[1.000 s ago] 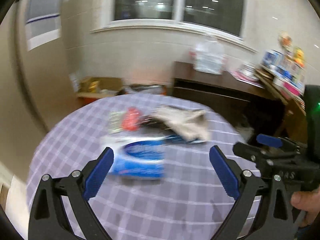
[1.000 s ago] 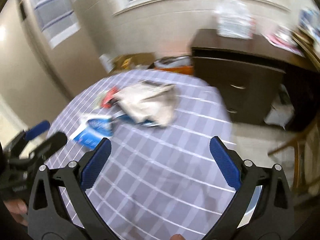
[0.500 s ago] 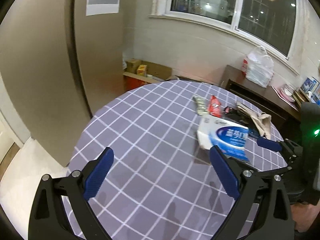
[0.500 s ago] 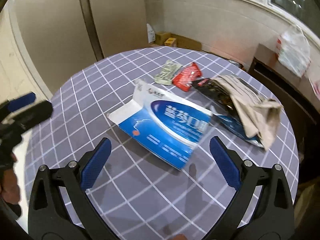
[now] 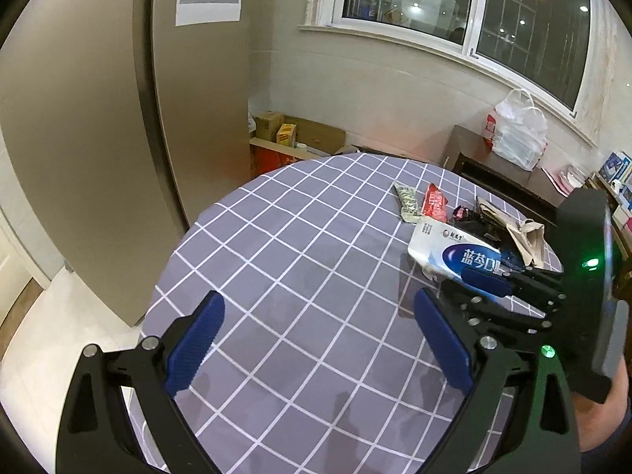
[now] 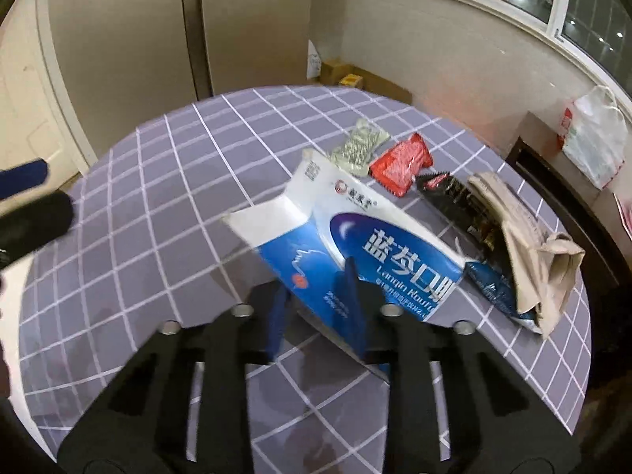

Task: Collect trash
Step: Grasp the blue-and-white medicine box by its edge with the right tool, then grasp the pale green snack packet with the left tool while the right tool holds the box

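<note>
Trash lay in a row on the checked table: a blue box, silver blister pack, red wrapper, dark wrapper and beige bag; the right gripper had just been closing, its jaws narrowed onto the box's near edge; the left gripper hung wide open over bare cloth, holding nothing.

Glossy blue-white carton on a matt checked cloth tablecloth

Wrappers lie behind the box on the table.
</note>
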`<state>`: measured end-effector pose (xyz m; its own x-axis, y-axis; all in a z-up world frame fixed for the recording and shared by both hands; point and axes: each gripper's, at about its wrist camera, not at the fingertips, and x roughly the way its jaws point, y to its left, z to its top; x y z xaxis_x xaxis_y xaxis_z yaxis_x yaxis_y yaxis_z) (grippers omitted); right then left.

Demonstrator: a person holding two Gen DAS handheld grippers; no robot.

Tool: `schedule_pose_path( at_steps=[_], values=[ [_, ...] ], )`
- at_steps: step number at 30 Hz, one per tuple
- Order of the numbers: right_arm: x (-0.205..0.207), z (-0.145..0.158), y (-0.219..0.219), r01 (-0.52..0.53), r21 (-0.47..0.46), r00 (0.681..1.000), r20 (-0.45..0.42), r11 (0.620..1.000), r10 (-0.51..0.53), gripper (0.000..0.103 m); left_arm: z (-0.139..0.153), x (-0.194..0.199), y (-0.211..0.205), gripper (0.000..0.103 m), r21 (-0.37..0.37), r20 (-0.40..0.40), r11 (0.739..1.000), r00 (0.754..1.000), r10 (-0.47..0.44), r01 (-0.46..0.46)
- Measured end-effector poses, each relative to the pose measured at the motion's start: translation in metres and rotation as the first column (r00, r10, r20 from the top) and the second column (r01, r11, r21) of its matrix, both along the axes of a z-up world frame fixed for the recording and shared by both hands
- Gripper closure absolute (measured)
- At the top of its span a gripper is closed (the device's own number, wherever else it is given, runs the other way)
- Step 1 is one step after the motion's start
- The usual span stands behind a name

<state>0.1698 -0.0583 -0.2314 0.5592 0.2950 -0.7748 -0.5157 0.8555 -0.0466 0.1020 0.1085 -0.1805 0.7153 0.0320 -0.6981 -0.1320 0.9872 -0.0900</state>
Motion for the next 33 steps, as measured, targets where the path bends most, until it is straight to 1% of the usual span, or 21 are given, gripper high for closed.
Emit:
schedule_pose_path(
  at_steps=[2, 7, 10, 14, 17, 22, 25, 28, 29, 30, 33],
  values=[
    [-0.004, 0.01, -0.007, -0.002, 0.023, 1.0, 0.015, 1.0, 0.001, 0.086, 0.0, 0.003, -0.004, 0.009, 0.004, 0.002, 1.0, 1.0, -0.006, 0.006],
    [-0.018, 0.033, -0.031, 0.004, 0.07, 0.999, 0.037, 0.998, -0.007, 0.091, -0.002, 0.016, -0.021, 0.009, 0.013, 0.002, 0.999, 0.999, -0.043, 0.043],
    [-0.024, 0.044, -0.049, 0.028, 0.092, 0.998, 0.05, 0.995, -0.033, 0.094, -0.001, 0.026, -0.033, 0.009, 0.022, 0.011, 0.997, 0.997, -0.07, 0.07],
    [-0.029, 0.053, -0.075, 0.071, 0.101, 0.995, 0.066, 0.992, -0.078, 0.096, -0.003, 0.051, -0.054, 0.009, 0.053, 0.015, 0.992, 0.993, -0.113, 0.112],
    [-0.026, 0.054, -0.093, 0.102, 0.108, 0.992, 0.064, 0.989, -0.109, 0.096, -0.004, 0.074, -0.066, 0.009, 0.078, 0.018, 0.987, 0.99, -0.141, 0.139],
    [-0.024, 0.056, -0.116, 0.141, 0.154, 0.988, 0.049, 0.978, -0.15, 0.096, -0.016, 0.124, -0.079, 0.009, 0.118, -0.011, 0.979, 0.986, -0.165, 0.165],
    [-0.023, 0.057, -0.127, 0.158, 0.186, 0.985, 0.038, 0.97, -0.168, 0.096, -0.026, 0.152, -0.082, 0.009, 0.108, -0.041, 0.978, 0.984, -0.175, 0.178],
    [-0.024, 0.057, -0.137, 0.173, 0.215, 0.983, 0.027, 0.961, -0.183, 0.096, -0.041, 0.178, -0.082, 0.009, 0.108, -0.075, 0.98, 0.984, -0.161, 0.168],
    [-0.024, 0.057, -0.14, 0.177, 0.22, 0.982, 0.026, 0.959, -0.187, 0.096, -0.045, 0.185, -0.081, 0.015, 0.105, -0.088, 0.981, 0.984, -0.154, 0.163],
    [-0.025, 0.057, -0.142, 0.18, 0.224, 0.981, 0.025, 0.958, -0.19, 0.096, -0.052, 0.193, -0.078, 0.023, 0.092, -0.112, 0.984, 0.983, -0.144, 0.155],
    [-0.025, 0.058, -0.147, 0.193, 0.237, 0.979, 0.019, 0.952, -0.203, 0.096, -0.061, 0.203, -0.071, 0.037, 0.046, -0.134, 0.988, 0.981, -0.138, 0.146]
  ],
)
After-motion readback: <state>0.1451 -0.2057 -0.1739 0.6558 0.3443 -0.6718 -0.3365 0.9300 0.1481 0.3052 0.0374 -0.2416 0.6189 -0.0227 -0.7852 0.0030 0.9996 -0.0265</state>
